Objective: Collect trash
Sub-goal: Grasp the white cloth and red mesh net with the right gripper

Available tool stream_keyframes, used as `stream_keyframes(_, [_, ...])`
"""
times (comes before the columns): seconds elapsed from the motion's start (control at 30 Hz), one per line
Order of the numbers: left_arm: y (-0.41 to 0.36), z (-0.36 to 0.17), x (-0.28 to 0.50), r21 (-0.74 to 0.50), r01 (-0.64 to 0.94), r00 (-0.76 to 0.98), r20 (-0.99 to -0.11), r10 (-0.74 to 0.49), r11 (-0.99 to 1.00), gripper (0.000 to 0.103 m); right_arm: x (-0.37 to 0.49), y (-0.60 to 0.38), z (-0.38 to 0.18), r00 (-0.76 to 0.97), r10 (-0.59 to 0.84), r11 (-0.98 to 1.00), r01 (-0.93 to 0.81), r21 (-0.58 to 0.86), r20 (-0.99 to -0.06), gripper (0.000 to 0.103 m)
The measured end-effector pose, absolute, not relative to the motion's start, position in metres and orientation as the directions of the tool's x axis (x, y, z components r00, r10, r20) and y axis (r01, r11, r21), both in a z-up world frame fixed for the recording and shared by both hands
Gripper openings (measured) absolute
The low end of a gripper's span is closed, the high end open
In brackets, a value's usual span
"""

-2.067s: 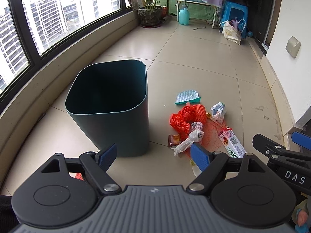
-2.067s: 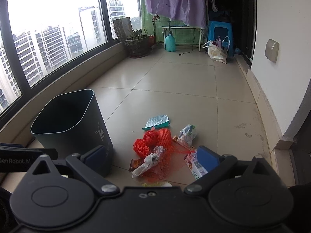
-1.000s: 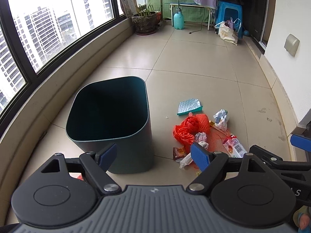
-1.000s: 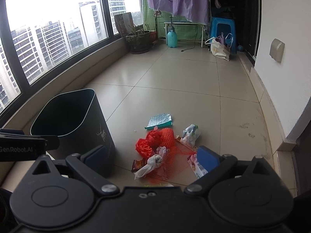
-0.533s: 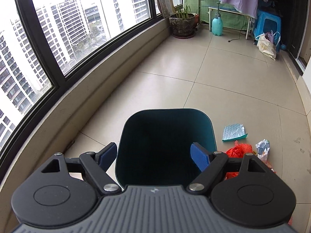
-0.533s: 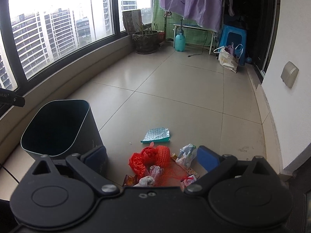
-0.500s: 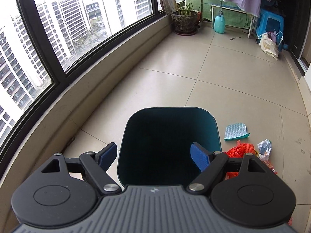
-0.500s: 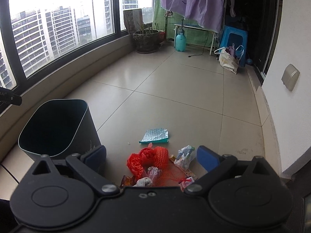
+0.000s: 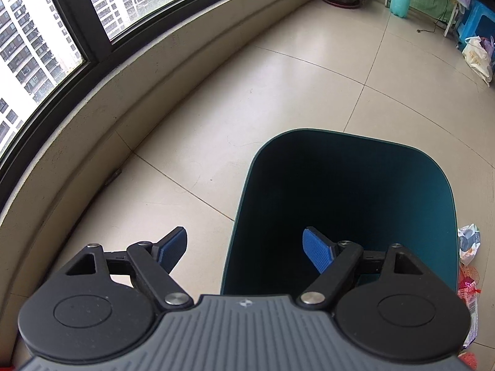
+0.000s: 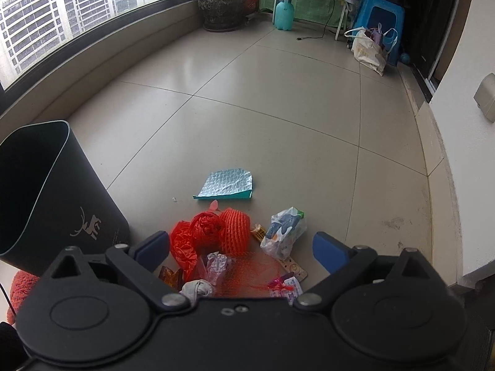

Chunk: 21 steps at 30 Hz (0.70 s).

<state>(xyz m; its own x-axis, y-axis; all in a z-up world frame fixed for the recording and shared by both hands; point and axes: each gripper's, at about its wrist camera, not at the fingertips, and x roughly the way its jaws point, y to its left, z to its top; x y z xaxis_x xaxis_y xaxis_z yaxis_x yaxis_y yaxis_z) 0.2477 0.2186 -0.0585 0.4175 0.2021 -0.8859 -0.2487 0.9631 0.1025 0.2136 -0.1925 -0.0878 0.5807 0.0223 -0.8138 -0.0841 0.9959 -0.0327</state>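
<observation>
Dark teal bin (image 10: 46, 191) stands upright, open, at near left — red bags, netting and wrappers (image 10: 235, 247) heaped just right of it.

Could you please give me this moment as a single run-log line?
left hand-held gripper: open, astride bin near rim | right hand-held gripper: open, over trash pile | bin: looks empty | nothing held

One bin (image 10: 46, 191), one foil pouch (image 10: 227, 184), one plant pot (image 10: 222, 12), one spray bottle (image 10: 284, 12); perhaps eight trash pieces, overlapping.
</observation>
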Motion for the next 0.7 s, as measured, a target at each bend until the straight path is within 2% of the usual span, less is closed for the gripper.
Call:
stream_keyframes(0.1, [0.218, -0.071, 0.252, 0.106, -0.247, 0.391, -0.898, 0.199, 0.963, 0.059, 0.228, -0.190, -0.109, 0.545, 0.023, 0.991, -0.124, -0.054, -0.838, 0.098])
stream_keyframes(0.17, [0.216, -0.078, 0.254, 0.107, -0.248, 0.375, -0.906, 0.198, 0.963, 0.056, 0.236, -0.190, -0.122, 0.520, 0.020, 0.989, -0.136, -0.060, -0.854, 0.097])
stream_keyframes(0.23, [0.222, -0.085, 0.260, 0.095, -0.255, 0.366, -0.911, 0.187, 0.962, 0.039, 0.243, -0.188, -0.141, 0.482, 0.018, 0.988, -0.144, -0.059, -0.876, 0.091])
stream_keyframes(0.43, [0.227, -0.086, 0.262, 0.097, -0.294, 0.363, -0.909, 0.205, 0.951, 0.031, 0.254, -0.164, -0.204, 0.368, 0.035, 0.967, -0.247, -0.062, -0.929, 0.077])
stream_keyframes(0.5, [0.225, -0.087, 0.262, 0.125, -0.289, 0.362, -0.904, 0.229, 0.949, 0.026, 0.251, -0.150, -0.223, 0.330, 0.053, 0.933, -0.353, -0.072, -0.942, 0.073])
stream_keyframes(0.6, [0.220, -0.090, 0.262, 0.151, -0.277, 0.357, -0.900, 0.248, 0.949, 0.026, 0.244, -0.133, -0.245, 0.309, 0.053, 0.853, -0.508, -0.118, -0.950, 0.072])
stream_keyframes(0.7, [0.216, -0.091, 0.260, 0.161, -0.278, 0.355, -0.899, 0.257, 0.947, 0.026, 0.248, -0.127, -0.263, 0.280, 0.043, 0.837, -0.535, -0.119, -0.959, 0.068])
